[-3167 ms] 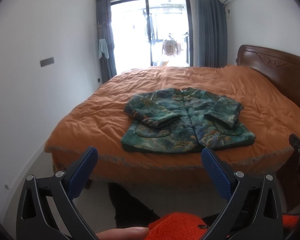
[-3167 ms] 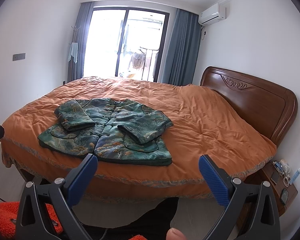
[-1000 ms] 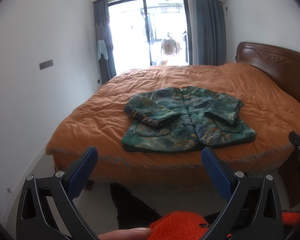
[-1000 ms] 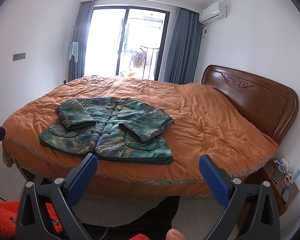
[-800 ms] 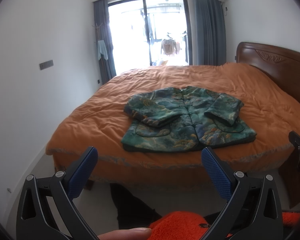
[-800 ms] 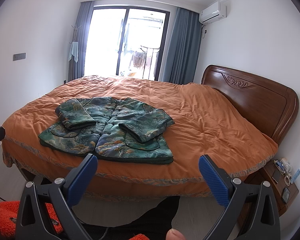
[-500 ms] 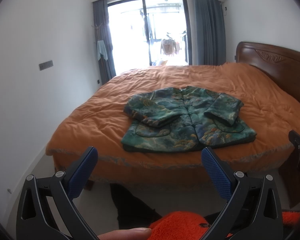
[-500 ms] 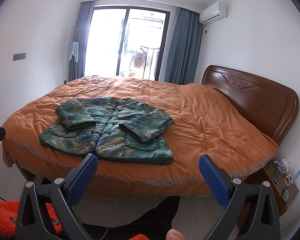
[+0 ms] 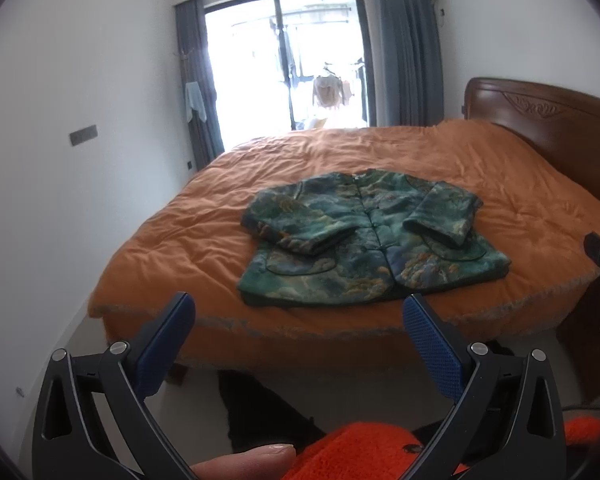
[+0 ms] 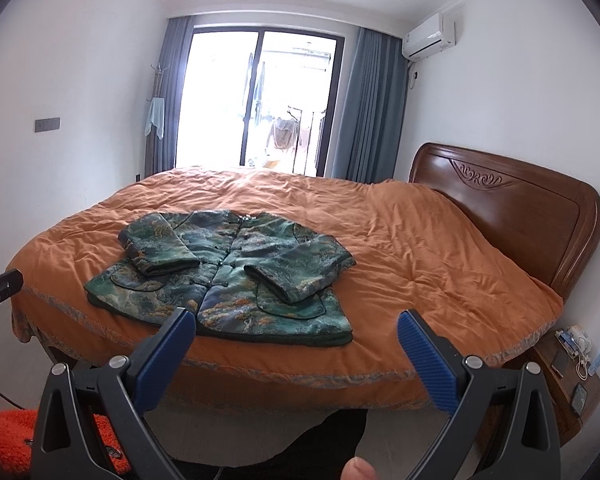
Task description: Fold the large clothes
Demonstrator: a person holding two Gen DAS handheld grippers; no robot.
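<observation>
green jacket [image 10: 228, 276] flat on bed [image 10: 420, 248], sleeves folded in; left gripper [image 9: 298, 340], right gripper [image 10: 296, 344] spread, empty.

Orange quilt [image 10: 400, 248] covers bed; carved headboard [image 10: 512, 208]; air conditioner [image 10: 430, 36] above.

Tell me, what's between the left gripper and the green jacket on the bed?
Only the bare orange quilt edge lies between the left gripper and the green jacket; the left wrist view shows it best.
</observation>
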